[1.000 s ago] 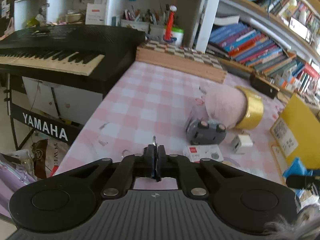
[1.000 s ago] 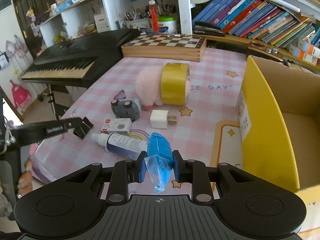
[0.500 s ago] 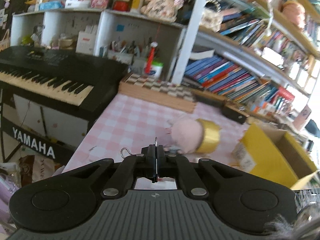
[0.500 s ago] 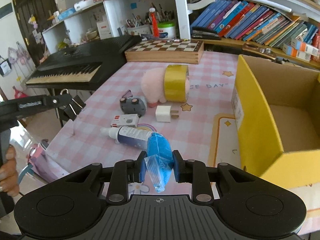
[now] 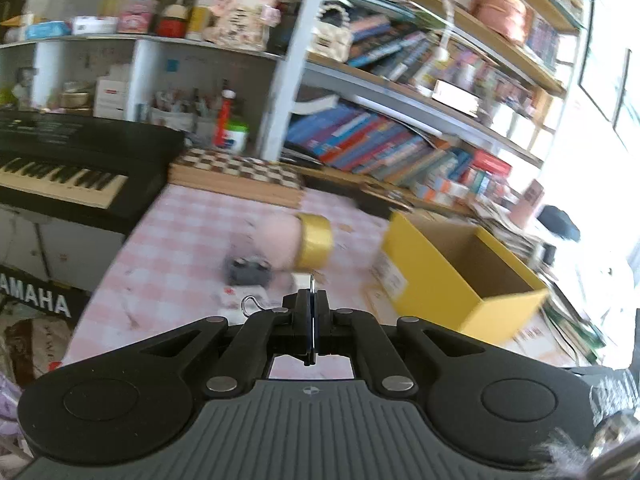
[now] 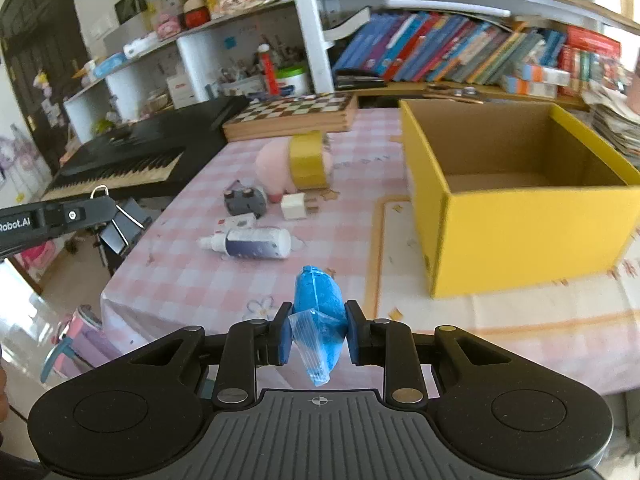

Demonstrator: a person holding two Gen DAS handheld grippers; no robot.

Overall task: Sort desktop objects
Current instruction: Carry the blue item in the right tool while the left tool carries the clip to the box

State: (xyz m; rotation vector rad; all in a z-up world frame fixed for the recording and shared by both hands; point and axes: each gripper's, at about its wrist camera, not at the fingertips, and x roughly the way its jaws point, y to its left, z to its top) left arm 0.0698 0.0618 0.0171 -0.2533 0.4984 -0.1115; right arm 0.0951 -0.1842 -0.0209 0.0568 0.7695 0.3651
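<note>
Left wrist view motion-blurred, binder clip (image 5: 311, 312) mostly hidden in claw (image 5: 311, 320)

Left gripper (image 5: 311, 312) sat low in frame, jaws pressed together on thin metal handle of binder clip (image 5: 250, 303); wire loop stuck out left of jaws. Beyond, desk (image 5: 192, 240) under pink checked cloth, blurred. Pink plush toy (image 5: 280, 238) lay inside gold tape roll (image 5: 316, 242); grey gadget (image 5: 248, 272) just beside plush. Open yellow box (image 5: 460, 268) stood right. Chessboard (image 5: 236, 170) at far edge, black keyboard (image 5: 72, 160) left, bookshelves (image 5: 400, 136) behind.
</note>
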